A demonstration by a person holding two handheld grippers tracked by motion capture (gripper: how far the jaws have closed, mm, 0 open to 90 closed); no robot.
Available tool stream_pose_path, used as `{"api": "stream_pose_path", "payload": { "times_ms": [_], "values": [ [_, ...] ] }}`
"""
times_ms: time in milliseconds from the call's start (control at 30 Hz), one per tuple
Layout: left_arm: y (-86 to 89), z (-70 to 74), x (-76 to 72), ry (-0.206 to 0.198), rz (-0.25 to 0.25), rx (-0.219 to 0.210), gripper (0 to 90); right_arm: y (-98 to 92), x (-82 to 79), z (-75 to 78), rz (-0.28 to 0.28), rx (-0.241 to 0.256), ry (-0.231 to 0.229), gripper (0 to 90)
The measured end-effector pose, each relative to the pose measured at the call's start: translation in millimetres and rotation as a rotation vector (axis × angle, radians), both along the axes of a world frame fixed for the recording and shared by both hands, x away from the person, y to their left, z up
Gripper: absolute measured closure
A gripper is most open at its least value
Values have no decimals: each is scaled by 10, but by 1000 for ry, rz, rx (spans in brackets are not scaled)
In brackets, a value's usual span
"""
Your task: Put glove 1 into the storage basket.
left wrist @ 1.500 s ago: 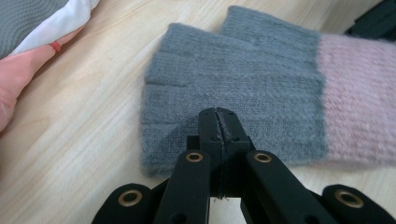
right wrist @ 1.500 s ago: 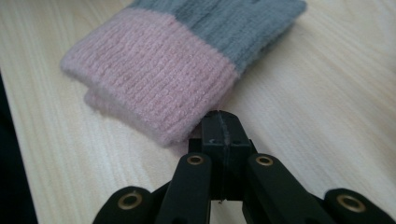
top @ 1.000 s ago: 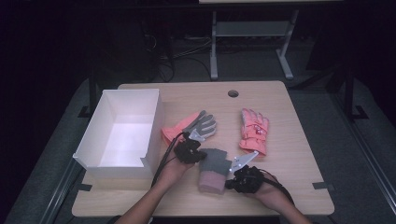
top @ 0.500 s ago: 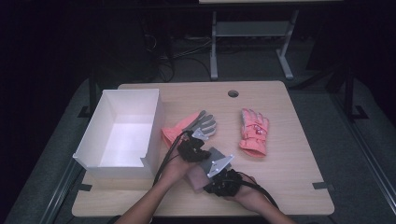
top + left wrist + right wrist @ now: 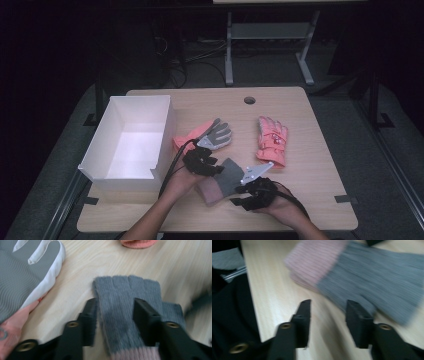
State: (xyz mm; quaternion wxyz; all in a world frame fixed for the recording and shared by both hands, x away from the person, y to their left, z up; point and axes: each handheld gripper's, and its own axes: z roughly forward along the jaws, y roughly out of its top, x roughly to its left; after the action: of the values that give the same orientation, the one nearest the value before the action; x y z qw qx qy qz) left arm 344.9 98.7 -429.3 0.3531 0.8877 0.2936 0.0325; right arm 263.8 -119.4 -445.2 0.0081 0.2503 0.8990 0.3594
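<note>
High view: wooden table point(image 5: 310, 165) w/ white box point(image 5: 131, 142) at its left, open-topped. Near the front edge, center, lies a grey knit glove point(image 5: 227, 176) w/ pink cuff point(image 5: 209, 191), cuff end toward the person. Left gripper point(image 5: 201, 161) sits at the glove's left/far edge, right gripper point(image 5: 252, 192) at its right/near edge, grey plate on top of it touching or overlapping the glove's side. Behind the left gripper, a grey-palmed glove w/ coral back point(image 5: 207, 137) lies palm up, just beside the box. Farther right, well apart from it, a coral glove point(image 5: 272, 140) lies back up, fingers pointing away from the person. Left gripper view: jaws roughly half open, straddling the middle strip of the knit glove, fabric between them; jaws set against the glove but can't tell if they pinch it, looks not closed down. Glove fingertips point(image 5: 126, 281) point away from the cam, flat on the wood. Grey-palmed glove's white-edged fingers point(image 5: 32, 267) at upper left of that view, coral glove's cuff point(image 5: 138, 242) at top edge. Right gripper view, blurry: jaws open about the same, nothing between them but bare tabletop; knit glove lies just ahead and to the right, pink cuff point(image 5: 317, 262) up-left, grey part point(image 5: 382, 282) right, one jaw tip just beside its edge.
</note>
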Motion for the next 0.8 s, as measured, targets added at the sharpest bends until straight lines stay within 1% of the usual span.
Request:
{"api": "stream_pose_path", "payload": {
  "times_ms": [33,67,133,167,200,233,267,300,333,367,400,433,467,500,533,567,633,667,700,800],
  "values": [
    [13,1,-14,4,-7,8,510,0,0,0,0,0,0,512],
    [23,-10,-40,13,-20,20,460,-56,1,8,-17,0,-6,460],
    [27,-27,-76,17,-23,27,325,-239,8,25,-80,10,-17,356],
    [17,-49,-101,27,-34,33,291,-296,10,29,-101,14,-22,324],
    [17,-49,-101,27,-34,33,264,-296,10,29,-101,14,-22,324],
    [-15,-69,-119,28,-43,37,240,-405,11,23,-140,26,-14,268],
    [-15,-69,-119,28,-43,37,221,-456,6,15,-159,26,-20,248],
    [-35,-80,-122,23,-64,60,205,-504,-4,9,-172,31,-15,226],
    [-35,-80,-122,23,-64,60,194,-504,-4,9,-172,31,-15,226],
    [-72,-110,-133,19,-77,78,186,-585,-30,1,-190,37,-13,179],
    [-72,-110,-133,19,-77,78,172,-585,-30,1,-190,37,-13,179],
    [-91,-134,-141,27,-76,83,172,-645,-49,-5,-201,37,-10,167],
    [-109,-153,-149,35,-67,73,168,-697,-71,-18,-214,44,-13,146],
    [-124,-178,-147,38,-83,94,159,-765,-97,-33,-233,45,-9,143],
    [-124,-178,-147,38,-83,94,158,-765,-97,-33,-233,45,-9,143],
    [-135,-190,-151,35,-85,101,158,-799,-106,-45,-240,47,-9,137],
    [-154,-217,-159,36,-82,100,159,-845,-110,-59,-251,49,-3,136],
    [-160,-247,-153,42,-93,112,159,-848,-89,-61,-268,50,-8,136],
    [-160,-258,-151,44,-96,110,159,-843,-81,-67,-266,48,-19,136],
    [-150,-260,-145,46,-105,118,161,-821,-91,-67,-270,39,-26,135]
  ]
}}
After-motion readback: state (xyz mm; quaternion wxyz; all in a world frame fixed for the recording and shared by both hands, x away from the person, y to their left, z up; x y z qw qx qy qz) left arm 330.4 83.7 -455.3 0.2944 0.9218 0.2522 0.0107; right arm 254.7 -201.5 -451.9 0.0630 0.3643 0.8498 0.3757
